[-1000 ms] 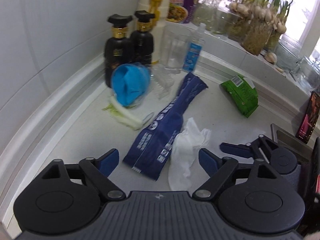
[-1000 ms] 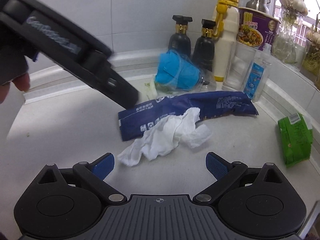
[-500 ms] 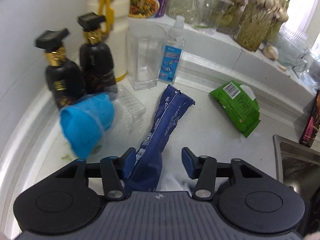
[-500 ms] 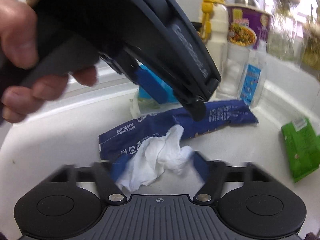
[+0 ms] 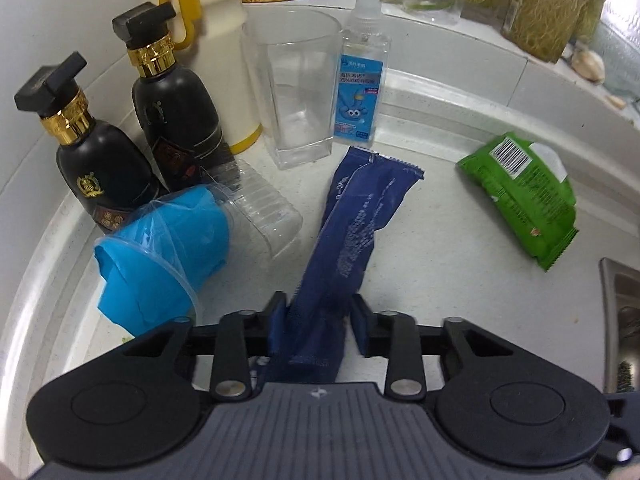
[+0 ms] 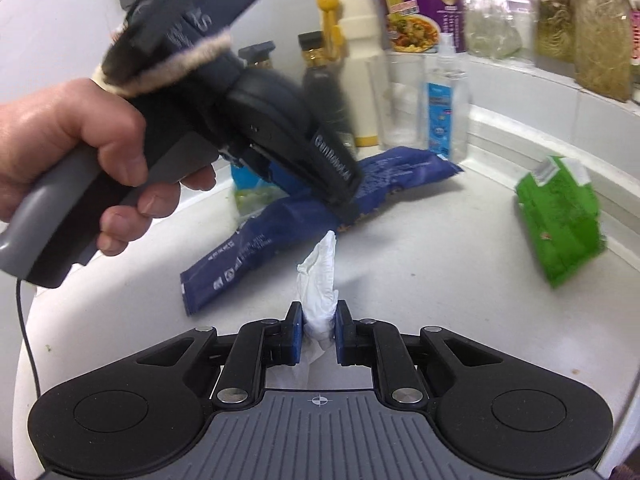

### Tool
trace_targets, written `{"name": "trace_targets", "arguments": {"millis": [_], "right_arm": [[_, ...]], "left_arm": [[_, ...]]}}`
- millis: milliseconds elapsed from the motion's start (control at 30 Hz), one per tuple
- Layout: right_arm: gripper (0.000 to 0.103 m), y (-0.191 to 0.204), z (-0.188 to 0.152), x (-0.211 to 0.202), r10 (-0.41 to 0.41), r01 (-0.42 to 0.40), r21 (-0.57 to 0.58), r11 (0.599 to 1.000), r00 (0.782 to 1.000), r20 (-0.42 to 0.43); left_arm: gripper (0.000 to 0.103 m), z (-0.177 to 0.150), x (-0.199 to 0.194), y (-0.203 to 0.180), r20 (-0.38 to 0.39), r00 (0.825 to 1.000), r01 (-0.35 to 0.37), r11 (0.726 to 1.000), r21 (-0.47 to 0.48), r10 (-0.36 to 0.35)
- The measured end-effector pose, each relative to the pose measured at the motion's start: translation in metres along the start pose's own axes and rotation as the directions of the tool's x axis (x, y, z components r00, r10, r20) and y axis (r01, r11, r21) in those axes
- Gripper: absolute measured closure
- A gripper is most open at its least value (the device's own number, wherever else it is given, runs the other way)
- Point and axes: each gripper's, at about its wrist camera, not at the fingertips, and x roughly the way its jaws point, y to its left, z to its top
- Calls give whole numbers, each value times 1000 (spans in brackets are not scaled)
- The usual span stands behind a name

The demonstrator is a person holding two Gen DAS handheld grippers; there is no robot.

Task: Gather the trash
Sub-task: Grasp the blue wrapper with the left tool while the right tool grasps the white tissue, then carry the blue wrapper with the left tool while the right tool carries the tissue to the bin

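"GenRobot.AI" on left claw [image 6: 344, 216]

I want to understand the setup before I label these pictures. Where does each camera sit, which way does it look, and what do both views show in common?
Left wrist: sits on the left gripper, looks steeply down at the counter; its own jaws are closing around the blue wrapper.
Right wrist: sits on the right gripper, looks forward and down; its jaws are closing on the white tissue; a hand holding the left gripper shows too.
Shared: blue wrapper, green packet, spray bottle, two black bottles.

Home kitchen: white counter [image 5: 440, 264], sink [image 5: 620, 320], noodle cup [image 6: 424, 16].
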Motion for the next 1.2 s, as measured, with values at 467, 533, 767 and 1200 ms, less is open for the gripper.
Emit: {"name": "trace_targets", "arguments": {"millis": [467,533,767,1200], "right_arm": [[89,9,-13,-26,-10,10,0,1000,1000,-4],[89,11,-14,-32,-6,6,4,1000,1000,-9],[89,24,-22,-48,32,-31,14,999,998,-47],[86,55,-38,-71,73,-72,9,997,990,-122]], "left_arm": [[89,-21,-43,-14,14,1000,21,1000,16,-21],[89,-28,-51,-14,18,1000,25,1000,2,-25],[89,-60,-81,-4,35,999,39,996,-77,-37],[89,-130,-140,15,74,997,9,975,-220,7]]}}
